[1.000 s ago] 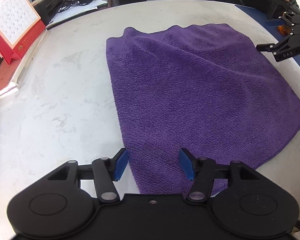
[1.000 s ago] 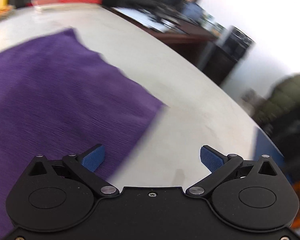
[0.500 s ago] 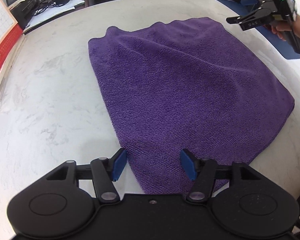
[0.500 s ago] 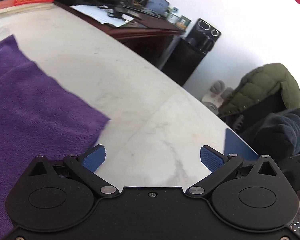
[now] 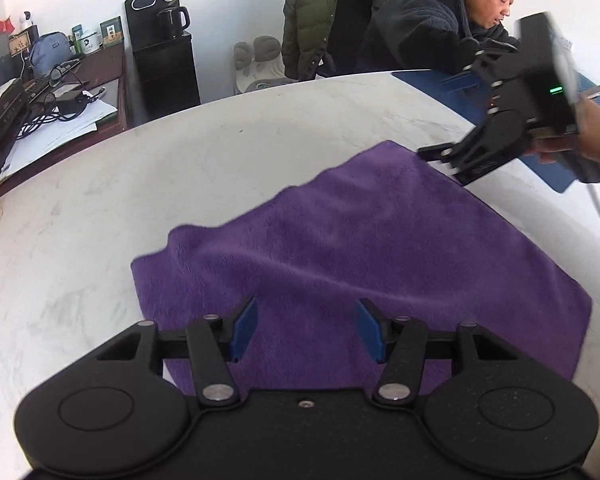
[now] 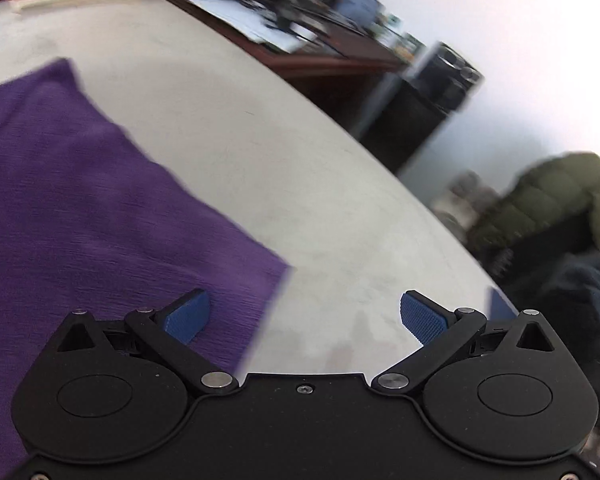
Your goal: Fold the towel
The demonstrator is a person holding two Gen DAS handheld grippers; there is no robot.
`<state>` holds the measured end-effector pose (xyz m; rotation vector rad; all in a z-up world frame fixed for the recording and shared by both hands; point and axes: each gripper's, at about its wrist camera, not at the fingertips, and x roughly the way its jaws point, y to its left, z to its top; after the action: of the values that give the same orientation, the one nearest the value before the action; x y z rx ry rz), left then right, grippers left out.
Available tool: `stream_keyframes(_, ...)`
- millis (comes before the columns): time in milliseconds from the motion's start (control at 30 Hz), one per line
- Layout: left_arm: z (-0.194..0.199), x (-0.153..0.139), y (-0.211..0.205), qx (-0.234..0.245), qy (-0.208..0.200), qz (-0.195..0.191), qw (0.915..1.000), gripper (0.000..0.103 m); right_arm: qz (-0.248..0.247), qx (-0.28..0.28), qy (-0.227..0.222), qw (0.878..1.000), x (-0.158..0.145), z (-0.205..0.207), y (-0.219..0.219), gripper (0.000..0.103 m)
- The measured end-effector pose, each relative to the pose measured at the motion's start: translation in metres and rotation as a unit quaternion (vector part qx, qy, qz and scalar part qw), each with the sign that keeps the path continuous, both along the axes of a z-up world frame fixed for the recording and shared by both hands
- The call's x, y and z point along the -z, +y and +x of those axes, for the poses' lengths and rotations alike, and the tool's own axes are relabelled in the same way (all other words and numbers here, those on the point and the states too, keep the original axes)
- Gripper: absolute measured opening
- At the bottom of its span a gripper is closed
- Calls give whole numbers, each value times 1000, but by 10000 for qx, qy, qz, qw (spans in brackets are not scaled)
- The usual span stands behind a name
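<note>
The left gripper [image 5: 306,330] now looks across the towel [image 5: 380,248] from a different side than a second ago: the red calendar has left its view, and the black cabinet [image 5: 162,48] and the seated person [image 5: 440,28] behind the table [image 5: 100,208] have come in. The right gripper [image 5: 440,156] sits nearer the towel's far corner than before. In the right wrist view, the towel [image 6: 80,208] fills more of the left side again than half a second ago, its corner back between the wide jaws.
</note>
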<state>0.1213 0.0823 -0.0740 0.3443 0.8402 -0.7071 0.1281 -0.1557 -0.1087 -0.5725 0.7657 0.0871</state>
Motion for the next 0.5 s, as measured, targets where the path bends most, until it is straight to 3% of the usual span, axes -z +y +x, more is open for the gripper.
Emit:
stream_keyframes(100, 15, 11, -1, 152, 62, 102, 9998, 52, 397, -216, -36, 9990, -13, -14, 3, 103)
stream_keyframes(267, 38, 22, 7, 184, 105, 132, 9997, 52, 738, -1274, 234, 9888, -8, -51, 45, 103)
stream_keyframes(400, 51, 24, 20, 124, 52, 57, 9999, 53, 698, -1393, 540, 9863, 12, -55, 60, 103)
stream_keyframes(500, 58, 23, 31, 64, 9, 2, 10000, 51, 919, -1158, 669, 9867, 10, -50, 50, 103)
